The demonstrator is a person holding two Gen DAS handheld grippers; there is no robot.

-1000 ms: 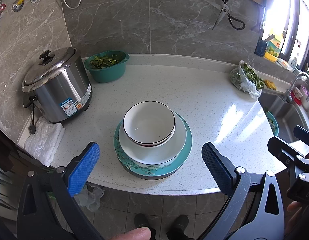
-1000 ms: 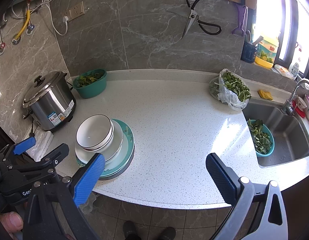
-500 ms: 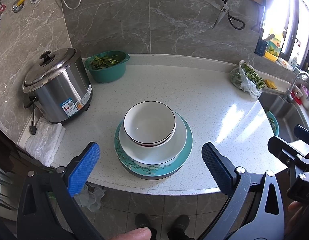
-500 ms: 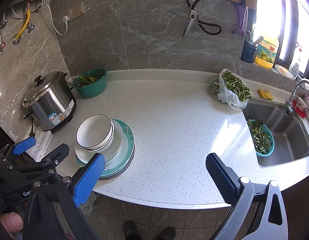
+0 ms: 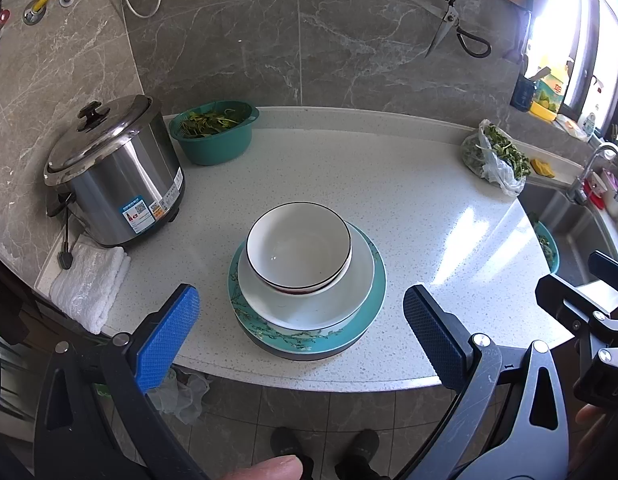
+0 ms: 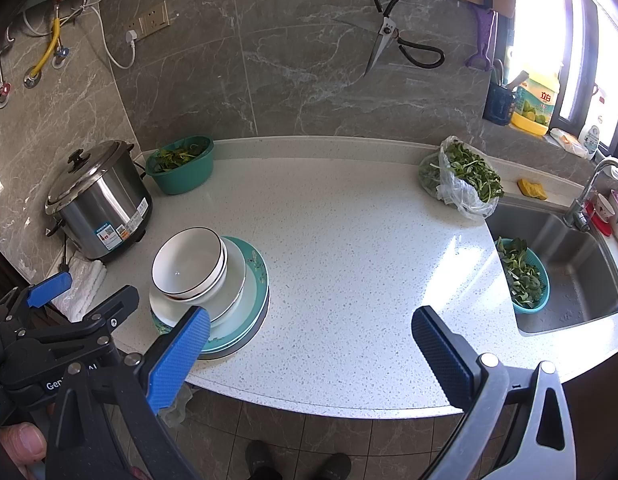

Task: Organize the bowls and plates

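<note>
A stack stands near the counter's front edge: white bowls with dark rims (image 5: 299,250) nested on a white plate (image 5: 361,280), on a teal flowered plate (image 5: 373,312). The stack also shows in the right wrist view, with the bowls (image 6: 187,266) at the left. My left gripper (image 5: 301,332) is open and empty, held in front of the stack, off the counter edge. My right gripper (image 6: 311,350) is open and empty, to the right of the stack, over the front edge.
A steel rice cooker (image 5: 113,172) and a folded white towel (image 5: 89,280) stand at the left. A teal basket of greens (image 5: 213,132) is at the back. A bag of greens (image 6: 461,178) and the sink (image 6: 569,264) lie at the right.
</note>
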